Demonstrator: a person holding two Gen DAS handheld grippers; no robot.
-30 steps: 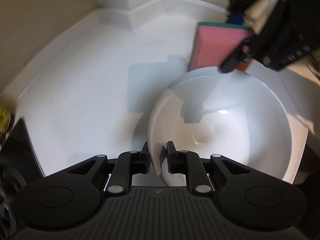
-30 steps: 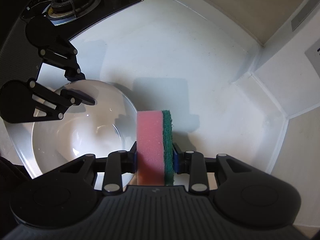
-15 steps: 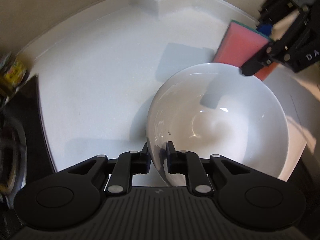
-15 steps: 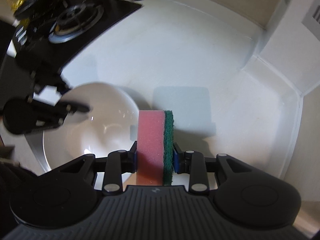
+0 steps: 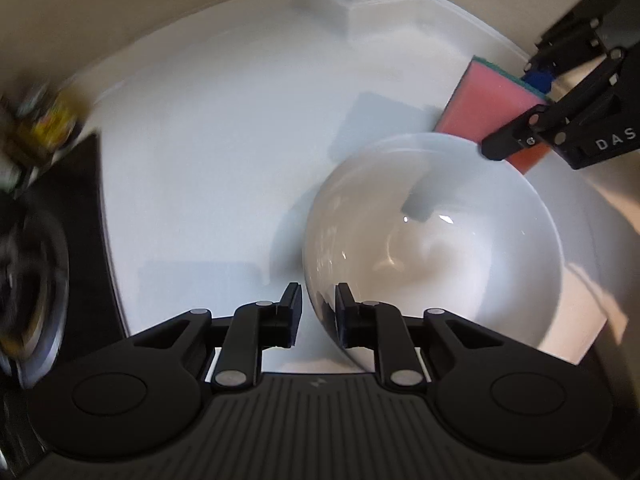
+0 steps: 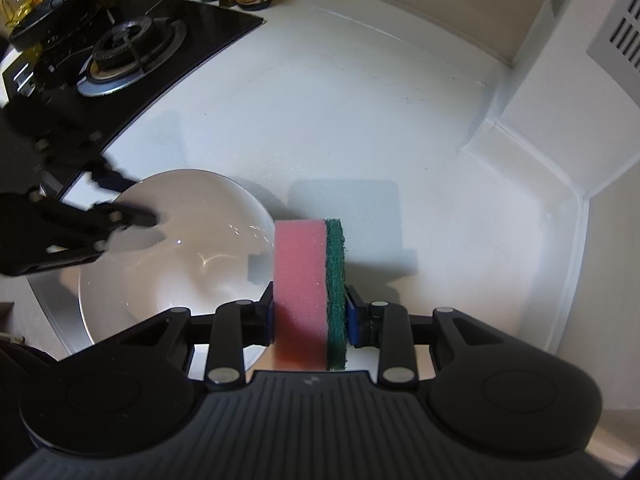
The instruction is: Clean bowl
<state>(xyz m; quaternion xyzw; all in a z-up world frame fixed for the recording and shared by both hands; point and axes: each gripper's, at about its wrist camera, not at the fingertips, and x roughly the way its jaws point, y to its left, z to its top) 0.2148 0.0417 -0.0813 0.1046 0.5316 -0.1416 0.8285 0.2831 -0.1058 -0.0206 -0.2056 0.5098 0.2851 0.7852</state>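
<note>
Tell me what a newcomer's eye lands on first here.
The pink-and-green sponge clamped upright in the right tool, just beside the white bowl on the white counter. The left tool straddles the bowl's near rim, jaws opening.

Between the left gripper's [image 5: 317, 314] matt black plastic fingers, the bowl [image 5: 432, 248] looks glossy, smooth ceramic. The right gripper [image 6: 310, 314] clamps a porous pink foam sponge [image 6: 300, 276] with rough green scouring layer.

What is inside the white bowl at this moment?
Inside the white bowl only shadows and light glints show; no food or water is visible. The left gripper covers a small part at the near rim.
</note>
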